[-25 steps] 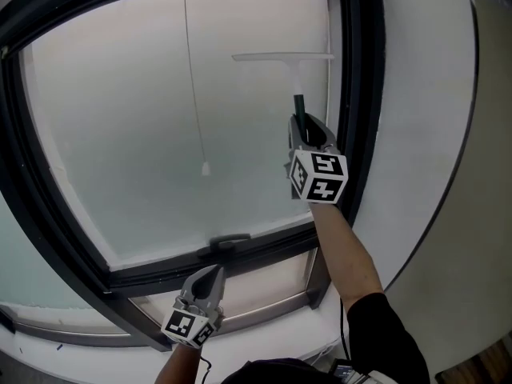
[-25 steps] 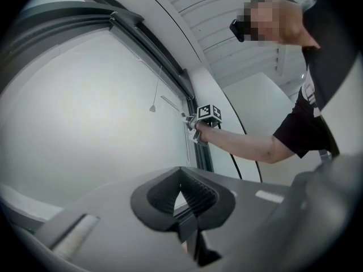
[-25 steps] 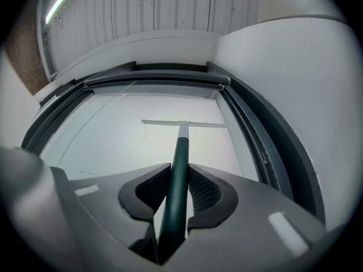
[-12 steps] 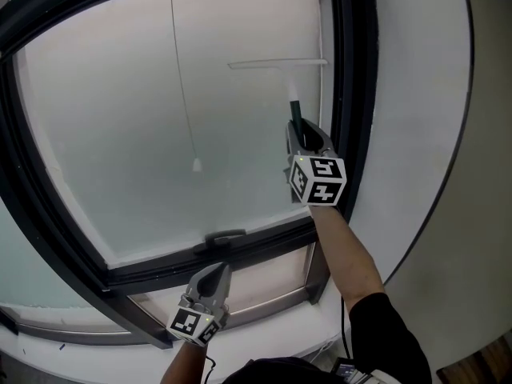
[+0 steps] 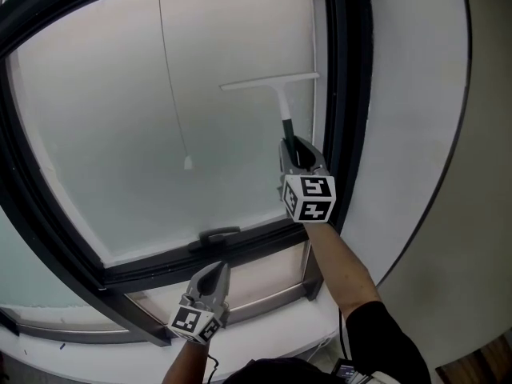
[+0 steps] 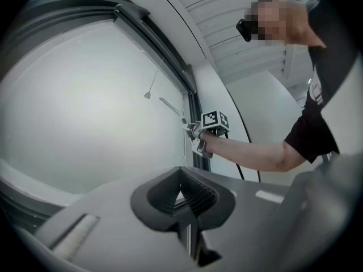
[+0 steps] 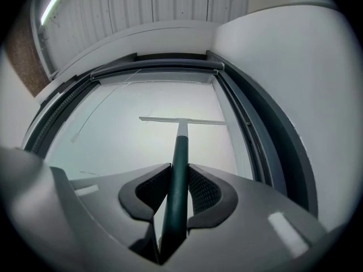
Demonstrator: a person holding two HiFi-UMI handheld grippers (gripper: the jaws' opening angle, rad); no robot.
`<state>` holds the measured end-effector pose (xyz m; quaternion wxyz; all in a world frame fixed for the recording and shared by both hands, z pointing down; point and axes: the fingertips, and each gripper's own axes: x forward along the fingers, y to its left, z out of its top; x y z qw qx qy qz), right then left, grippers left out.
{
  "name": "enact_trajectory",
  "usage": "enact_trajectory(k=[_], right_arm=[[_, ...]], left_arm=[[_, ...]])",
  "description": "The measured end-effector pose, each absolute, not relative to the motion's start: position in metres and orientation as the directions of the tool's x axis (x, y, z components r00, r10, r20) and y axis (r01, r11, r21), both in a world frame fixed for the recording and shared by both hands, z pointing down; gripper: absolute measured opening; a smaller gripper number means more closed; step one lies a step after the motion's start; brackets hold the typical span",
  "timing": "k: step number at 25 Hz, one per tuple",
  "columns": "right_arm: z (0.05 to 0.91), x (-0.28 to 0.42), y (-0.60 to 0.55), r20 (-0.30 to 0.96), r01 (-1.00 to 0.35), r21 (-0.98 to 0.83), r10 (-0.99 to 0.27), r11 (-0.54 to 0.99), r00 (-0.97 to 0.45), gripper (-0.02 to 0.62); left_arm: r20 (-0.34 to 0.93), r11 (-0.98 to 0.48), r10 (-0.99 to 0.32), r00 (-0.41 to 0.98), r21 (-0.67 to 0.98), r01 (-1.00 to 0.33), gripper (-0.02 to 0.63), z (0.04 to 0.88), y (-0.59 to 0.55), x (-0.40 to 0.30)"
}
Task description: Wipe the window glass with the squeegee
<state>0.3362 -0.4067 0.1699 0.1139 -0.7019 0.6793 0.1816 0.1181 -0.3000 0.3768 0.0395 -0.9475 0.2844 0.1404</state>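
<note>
Window glass (image 5: 152, 126): 1 large frosted pane in a dark frame (image 5: 352, 94), with white wall (image 5: 416, 102) to its right. Squeegee (image 5: 282, 102): its white blade lies across the upper right of the pane, its right end near the frame, and its dark green handle runs down to you. Your right hand-held gripper (image 5: 298, 149) is clamped on that handle, 1 jaw on each side. Your left hand-held gripper (image 5: 214, 274) is low, below the sash rail, with its jaws together on nothing. A thin pull cord (image 5: 170, 78) hangs left of the blade. A dark latch (image 5: 218, 235) sits on the bottom rail.
</note>
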Motion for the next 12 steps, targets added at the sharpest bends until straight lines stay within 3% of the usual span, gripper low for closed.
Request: enact_trajectory(k=[12], right_arm=[[0.223,0.336,-0.398,-0.354,-0.998,0.051,-0.935,-0.040,0.019,0.095]], left_arm=[[-0.256,-0.841,-0.529,0.809,0.027,-0.541,-0.002,0.392,-0.291,0.118]])
